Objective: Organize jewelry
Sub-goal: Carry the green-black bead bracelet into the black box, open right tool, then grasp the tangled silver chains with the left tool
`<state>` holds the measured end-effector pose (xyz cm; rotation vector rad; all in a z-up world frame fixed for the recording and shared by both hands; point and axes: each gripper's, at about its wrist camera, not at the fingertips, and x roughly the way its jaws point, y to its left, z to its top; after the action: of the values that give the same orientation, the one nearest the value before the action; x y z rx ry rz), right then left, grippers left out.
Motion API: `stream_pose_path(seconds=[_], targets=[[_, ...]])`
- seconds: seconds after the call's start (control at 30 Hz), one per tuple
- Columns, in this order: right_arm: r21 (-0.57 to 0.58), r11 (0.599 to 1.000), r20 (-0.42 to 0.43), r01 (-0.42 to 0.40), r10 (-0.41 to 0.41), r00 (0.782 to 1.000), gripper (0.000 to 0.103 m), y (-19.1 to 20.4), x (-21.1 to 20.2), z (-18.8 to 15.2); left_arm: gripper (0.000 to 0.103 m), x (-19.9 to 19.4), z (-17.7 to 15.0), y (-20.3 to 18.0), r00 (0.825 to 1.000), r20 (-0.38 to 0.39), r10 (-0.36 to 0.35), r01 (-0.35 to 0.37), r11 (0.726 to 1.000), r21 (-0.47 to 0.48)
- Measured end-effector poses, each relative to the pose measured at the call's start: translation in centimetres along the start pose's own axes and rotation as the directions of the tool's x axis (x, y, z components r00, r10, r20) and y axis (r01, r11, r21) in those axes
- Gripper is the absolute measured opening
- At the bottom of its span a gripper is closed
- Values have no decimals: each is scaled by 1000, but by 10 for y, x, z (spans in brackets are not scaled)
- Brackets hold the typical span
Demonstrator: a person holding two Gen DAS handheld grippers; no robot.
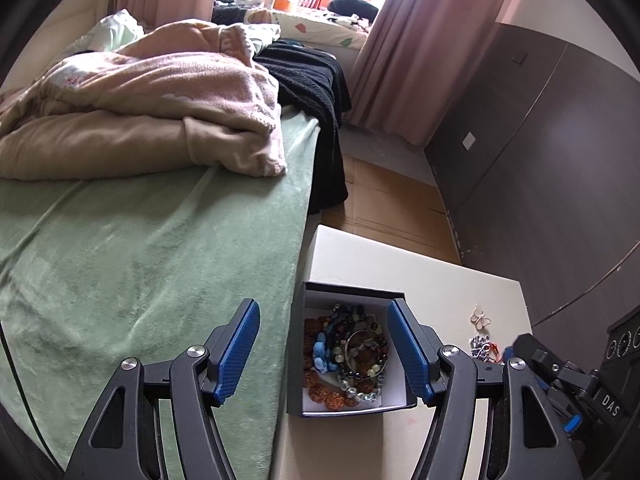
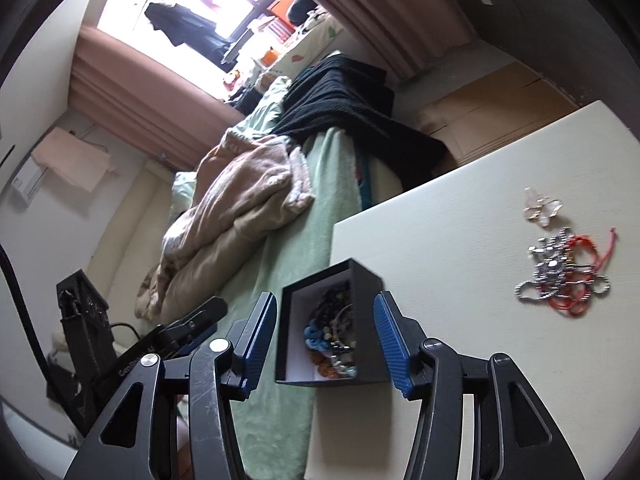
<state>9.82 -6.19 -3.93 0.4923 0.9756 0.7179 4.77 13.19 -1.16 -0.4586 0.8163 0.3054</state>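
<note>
Closest to my left lens are the blue pads of my left gripper (image 1: pixel 324 354), spread wide with nothing pressed between them. One finger (image 1: pixel 236 350) hangs over the green bedspread (image 1: pixel 140 272), the other over the far side of the dark jewelry box (image 1: pixel 347 354), so the box's open top shows in the gap between them. I cannot tell whether the right-hand pad touches the box wall or only passes in front of it. The gripper points steeply down over the box.

My right gripper (image 2: pixel 325 344) also stands apart and holds nothing. Its jaws frame the same box (image 2: pixel 364 360) from a lower, more slanted angle; the box sits between the pads, and I see no pad clamped on it. The whole view is rolled, so the bed runs diagonally upward.

The box rests on the cream tabletop (image 1: pixel 440 280), at the edge beside the bed. Inside lies a tangle of beaded bracelets (image 1: pixel 356 354), with a light blue piece (image 1: pixel 322 354) and orange-brown beads along the bottom.

Still out on the table, well apart from the box, are a heap of silver chain and red cord (image 2: pixel 564 272) and, just beyond it, a small pale butterfly-shaped ornament (image 2: pixel 540 206).

On the bed sits a crumpled pink blanket (image 1: pixel 160 100) with a black knit throw (image 1: pixel 312 92) behind it.
</note>
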Motion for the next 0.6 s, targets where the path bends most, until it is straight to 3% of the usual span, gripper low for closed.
stream_pose_path(seconds=[0.33, 0.4, 0.43, 0.5, 0.6], targets=[[76, 988, 71, 136, -141, 987, 54, -38, -55, 11, 67, 12, -5, -44, 1000, -13, -24, 25, 997, 70], [92, 986, 85, 141, -149, 985, 77, -45, -66, 14, 69, 13, -7, -55, 999, -12, -49, 49, 995, 82], [104, 984, 97, 144, -154, 983, 82, -48, -71, 16, 72, 14, -8, -61, 998, -9, -54, 55, 994, 93], [123, 981, 128, 151, -167, 978, 86, -54, -84, 20, 87, 13, -11, -73, 999, 9, -53, 52, 992, 119], [137, 978, 139, 159, -178, 974, 86, -62, -95, 24, 90, 15, -14, -88, 998, 19, -64, 61, 987, 146]])
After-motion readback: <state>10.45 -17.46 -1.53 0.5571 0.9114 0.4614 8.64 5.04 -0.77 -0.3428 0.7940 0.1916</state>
